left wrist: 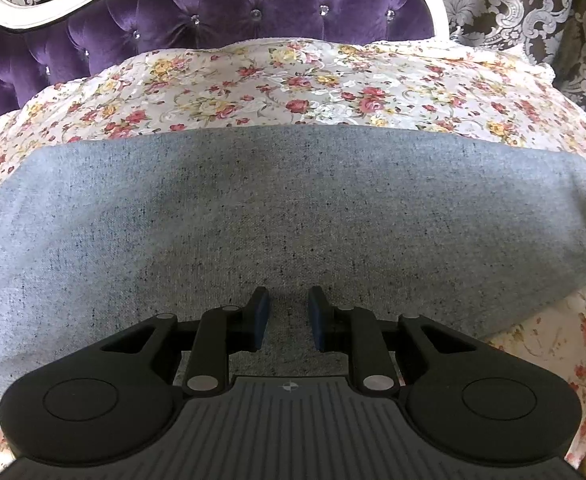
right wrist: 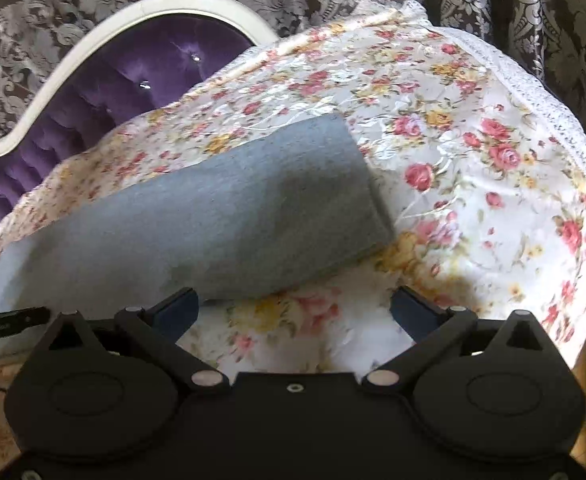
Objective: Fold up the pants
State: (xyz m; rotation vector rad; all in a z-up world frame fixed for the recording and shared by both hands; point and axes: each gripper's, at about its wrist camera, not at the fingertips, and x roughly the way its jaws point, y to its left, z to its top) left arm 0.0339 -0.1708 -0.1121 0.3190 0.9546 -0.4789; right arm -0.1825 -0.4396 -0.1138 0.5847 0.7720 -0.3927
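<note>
The grey knit pants (left wrist: 253,216) lie flat in a long band across the floral bedspread (left wrist: 293,84). My left gripper (left wrist: 289,312) hovers over the near part of the pants, its blue pads a narrow gap apart, nothing between them. In the right wrist view the pants (right wrist: 229,220) run from lower left to a squared end at upper right. My right gripper (right wrist: 293,308) is wide open and empty over the bedspread (right wrist: 473,200), just in front of the pants' near edge.
A purple tufted headboard (left wrist: 213,4) with a white frame stands behind the bed, also in the right wrist view (right wrist: 133,80). Patterned curtains (right wrist: 553,20) hang behind. The bedspread's lace edge (right wrist: 533,92) marks the bed's right side. A black tool tip (right wrist: 13,320) shows at left.
</note>
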